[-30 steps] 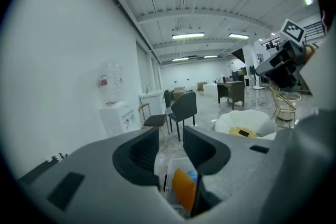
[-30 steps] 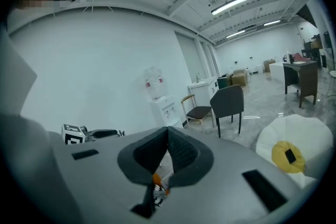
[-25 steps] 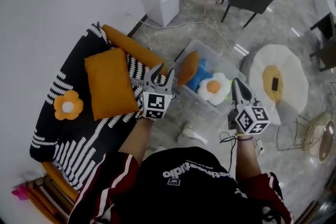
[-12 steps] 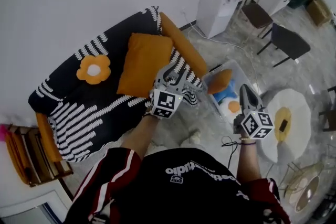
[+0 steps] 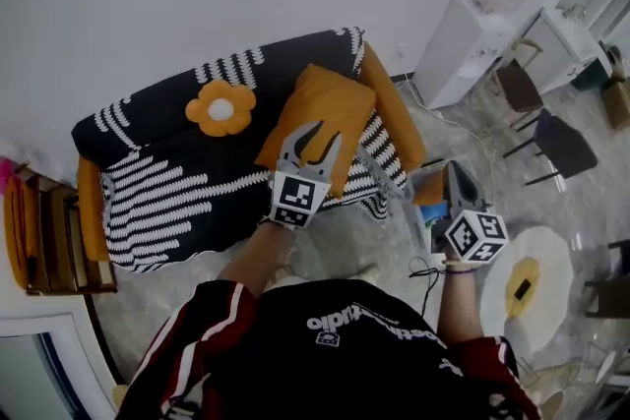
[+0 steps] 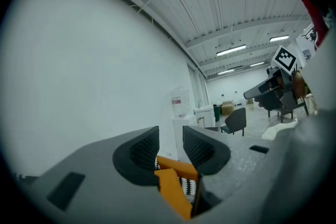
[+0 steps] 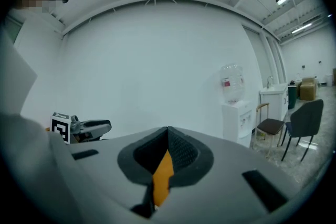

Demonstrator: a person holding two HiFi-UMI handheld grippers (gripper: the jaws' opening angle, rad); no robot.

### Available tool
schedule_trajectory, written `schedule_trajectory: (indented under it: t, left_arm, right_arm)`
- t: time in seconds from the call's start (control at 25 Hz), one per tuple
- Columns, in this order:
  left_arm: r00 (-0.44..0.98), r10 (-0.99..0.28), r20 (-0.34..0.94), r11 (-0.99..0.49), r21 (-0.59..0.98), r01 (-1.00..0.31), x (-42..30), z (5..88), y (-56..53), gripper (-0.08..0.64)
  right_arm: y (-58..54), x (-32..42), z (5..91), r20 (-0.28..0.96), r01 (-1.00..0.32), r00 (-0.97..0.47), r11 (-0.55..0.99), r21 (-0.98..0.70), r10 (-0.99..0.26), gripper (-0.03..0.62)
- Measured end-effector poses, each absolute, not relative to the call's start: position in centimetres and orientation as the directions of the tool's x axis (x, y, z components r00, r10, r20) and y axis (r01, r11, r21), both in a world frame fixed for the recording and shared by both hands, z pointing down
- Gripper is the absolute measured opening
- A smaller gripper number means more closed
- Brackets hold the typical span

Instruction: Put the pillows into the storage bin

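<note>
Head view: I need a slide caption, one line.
Open left gripper points at the orange pillow on the striped sofa; right gripper is shut.

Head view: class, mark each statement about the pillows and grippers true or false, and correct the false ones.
1. The orange pillow lies on the sofa. True.
2. The left gripper has its jaws shut. False: they stand apart.
3. The flower pillow is in the bin. False: it lies on the sofa.
4. The right gripper is shut. True.
</note>
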State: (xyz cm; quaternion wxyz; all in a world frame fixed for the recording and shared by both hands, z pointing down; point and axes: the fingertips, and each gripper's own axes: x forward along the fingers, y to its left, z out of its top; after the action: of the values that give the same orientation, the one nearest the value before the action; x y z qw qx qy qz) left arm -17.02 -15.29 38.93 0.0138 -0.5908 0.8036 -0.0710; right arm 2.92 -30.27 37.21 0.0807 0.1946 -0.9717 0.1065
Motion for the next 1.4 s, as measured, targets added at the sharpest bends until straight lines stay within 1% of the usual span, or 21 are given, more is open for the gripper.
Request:
schedule_trajectory:
  t: [0.24, 0.56, 0.64, 0.68, 0.8, 0.96, 1.12, 1.16, 1.24, 1.28, 1.36, 1.4]
  left_arm:
    - [-0.439, -0.898, 0.028, 0.435, -0.088, -0.896, -23.0, 37.5, -5.7, 0.138]
    - [-0.59, -0.807, 0.023, 0.585, -0.102, -0.804, -28.5, 36.3, 6.1, 0.137]
    - [-0.624, -0.781, 0.025, 0.619, -0.107, -0.778, -29.6, 35.9, 8.8, 0.121]
    - [-0.642, -0.766, 0.024, 0.637, -0.108, -0.764, -30.1, 35.6, 10.2, 0.1]
    - [-0.693, -0.721, 0.015, 0.688, -0.105, -0.718, -31.0, 34.8, 13.7, 0.005]
    - [-0.724, -0.69, 0.007, 0.722, -0.068, -0.689, -31.8, 34.6, 17.1, 0.003]
    - [-0.724, -0.69, -0.006, 0.723, -0.057, -0.689, -32.0, 34.2, 18.7, 0.003]
    - [-0.721, -0.693, -0.01, 0.72, -0.055, -0.692, -32.1, 34.2, 18.9, 0.003]
    - [-0.716, -0.698, -0.017, 0.716, -0.047, -0.696, -32.2, 34.3, 19.2, 0.003]
    - [-0.714, -0.7, -0.018, 0.714, -0.047, -0.698, -32.2, 34.5, 19.3, 0.003]
    - [-0.708, -0.706, -0.017, 0.708, -0.053, -0.704, -32.0, 34.7, 19.3, 0.003]
    - [-0.705, -0.709, -0.017, 0.704, -0.054, -0.708, -31.9, 34.8, 19.3, 0.003]
  right_arm:
    - [-24.6, -3.6, 36.2, 0.177, -0.299, -0.947, 0.938, -0.174, -0.269, 0.003]
    - [-16.6, -11.5, 35.4, 0.15, -0.146, -0.981, 0.977, -0.158, -0.123, 0.003]
    - [-14.9, -13.0, 35.0, 0.14, -0.119, -0.985, 0.98, -0.161, -0.096, 0.003]
    - [-14.1, -13.6, 34.8, 0.136, -0.107, -0.987, 0.981, -0.162, -0.085, 0.003]
    - [-12.0, -15.1, 34.3, 0.131, -0.077, -0.99, 0.985, -0.157, -0.056, 0.003]
    - [-9.8, -16.4, 33.6, 0.124, -0.056, -0.992, 0.989, -0.137, -0.039, 0.003]
    - [-7.8, -17.3, 32.9, 0.103, -0.027, -0.995, 0.994, -0.103, -0.017, 0.007]
    - [-7.3, -17.5, 32.8, 0.1, -0.016, -0.995, 0.996, -0.09, -0.007, 0.027]
    - [-6.2, -18.2, 32.8, 0.107, 0.008, -0.994, 0.998, -0.068, 0.015, 0.125]
    - [-5.7, -18.4, 32.9, 0.117, 0.018, -0.993, 0.998, -0.061, 0.025, 0.162]
    - [-5.0, -18.9, 33.3, 0.144, 0.039, -0.989, 0.998, -0.054, 0.047, 0.228]
    - [-4.7, -19.2, 33.5, 0.155, 0.049, -0.986, 0.997, -0.054, 0.056, 0.249]
